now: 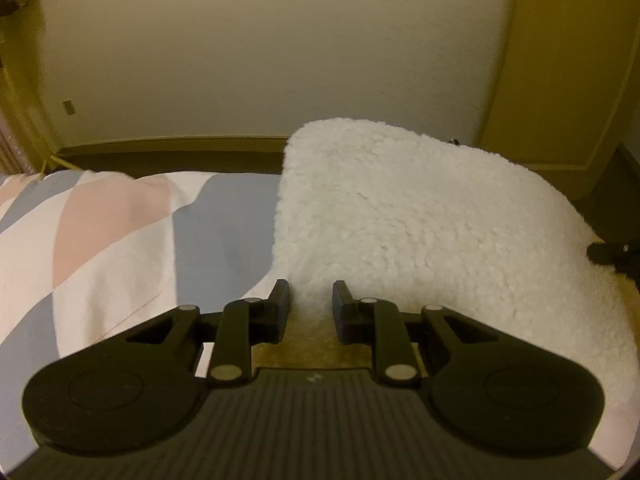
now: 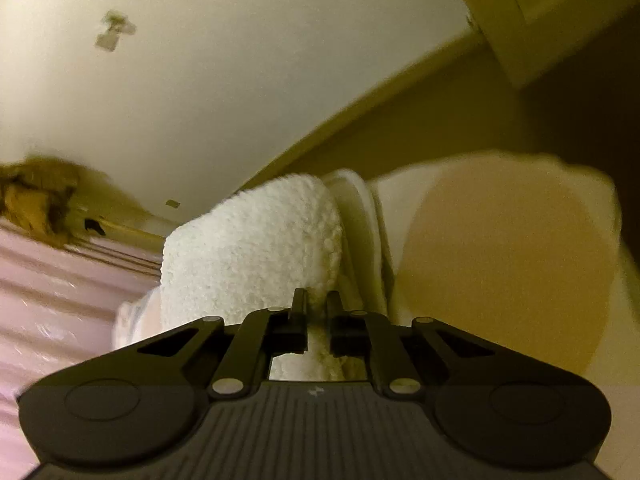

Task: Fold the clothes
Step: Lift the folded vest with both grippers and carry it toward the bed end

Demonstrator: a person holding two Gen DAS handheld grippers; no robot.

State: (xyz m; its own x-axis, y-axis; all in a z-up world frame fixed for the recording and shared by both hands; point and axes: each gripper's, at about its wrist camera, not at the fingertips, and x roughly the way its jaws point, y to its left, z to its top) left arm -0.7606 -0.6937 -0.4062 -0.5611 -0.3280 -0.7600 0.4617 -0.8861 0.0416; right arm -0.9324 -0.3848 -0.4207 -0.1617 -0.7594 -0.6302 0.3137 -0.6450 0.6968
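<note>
A white fleece garment (image 1: 420,220) is held up over the bed, its fluffy side facing me in the left wrist view. My left gripper (image 1: 311,304) is shut on its near lower edge, with fleece pinched between the fingers. A black part of my right gripper (image 1: 612,256) shows at the garment's right edge. In the right wrist view the fleece (image 2: 256,248) bunches upward, and my right gripper (image 2: 317,308) is shut on it with its fingers close together. Smooth cream layers of the garment (image 2: 360,220) hang just right of the bunch.
A bed cover (image 1: 120,232) with pink, grey and white blocks lies under and left of the garment. A pale wall with a dark baseboard (image 1: 180,146) stands behind, with a door (image 1: 568,60) at the right. Pink striped bedding (image 2: 60,300) lies at the left of the right wrist view.
</note>
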